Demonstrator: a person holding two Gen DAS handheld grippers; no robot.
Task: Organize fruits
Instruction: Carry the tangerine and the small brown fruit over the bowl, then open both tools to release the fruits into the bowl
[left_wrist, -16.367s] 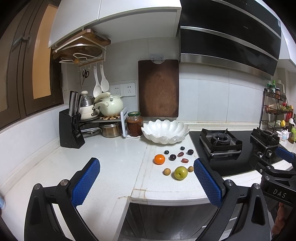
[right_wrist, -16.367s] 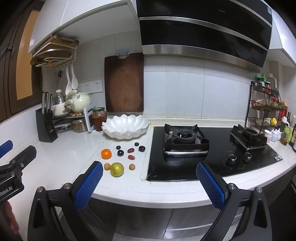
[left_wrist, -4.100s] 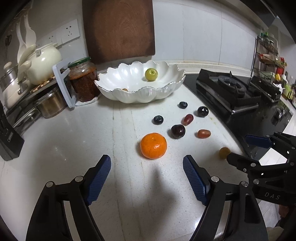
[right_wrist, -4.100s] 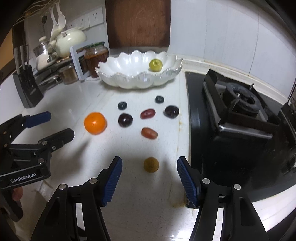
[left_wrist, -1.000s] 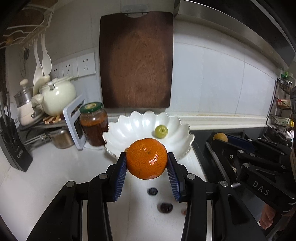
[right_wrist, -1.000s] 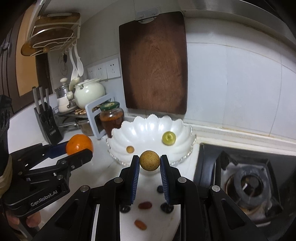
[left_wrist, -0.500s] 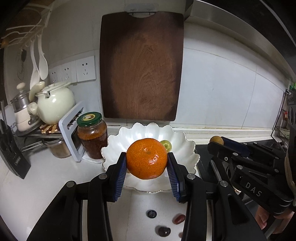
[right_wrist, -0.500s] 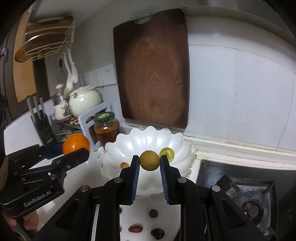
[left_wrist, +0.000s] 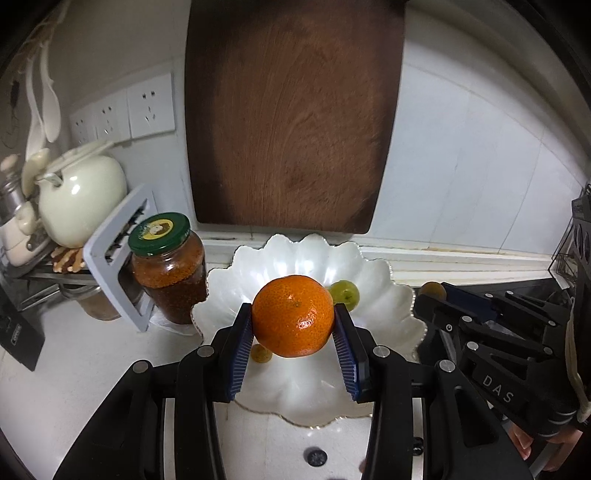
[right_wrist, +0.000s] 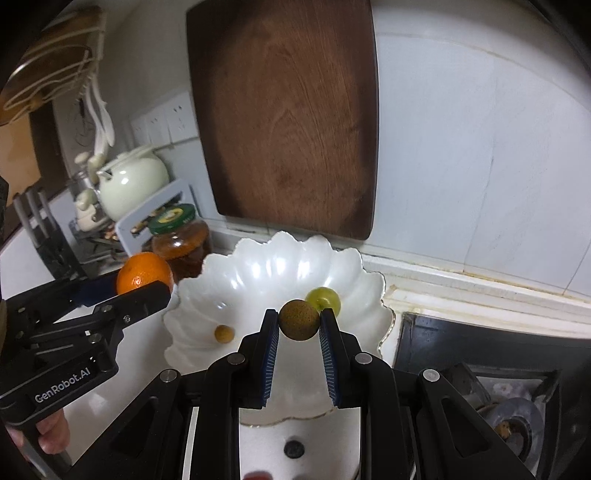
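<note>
Left gripper (left_wrist: 293, 345) is clamping the orange (left_wrist: 293, 315), right gripper (right_wrist: 298, 345) is pinching the brown fruit (right_wrist: 299, 319); both are hovering above the white bowl (right_wrist: 258, 273), apparently for release inside.

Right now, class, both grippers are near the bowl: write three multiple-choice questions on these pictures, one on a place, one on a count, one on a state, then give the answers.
1. Where is the jar?
A. left of the bowl
B. inside the bowl
C. on the stove

2. How many fruits lie in the bowl?
A. none
B. two
C. five

3. What is the left gripper doing?
A. hanging open
B. gripping the orange
C. gripping a spoon

Answers: 1 A, the jar stands beside the bowl's left rim. 2 B, a green fruit and a small tan fruit rest inside. 3 B, both pads press the orange; the right gripper pinches a brown fruit.
</note>
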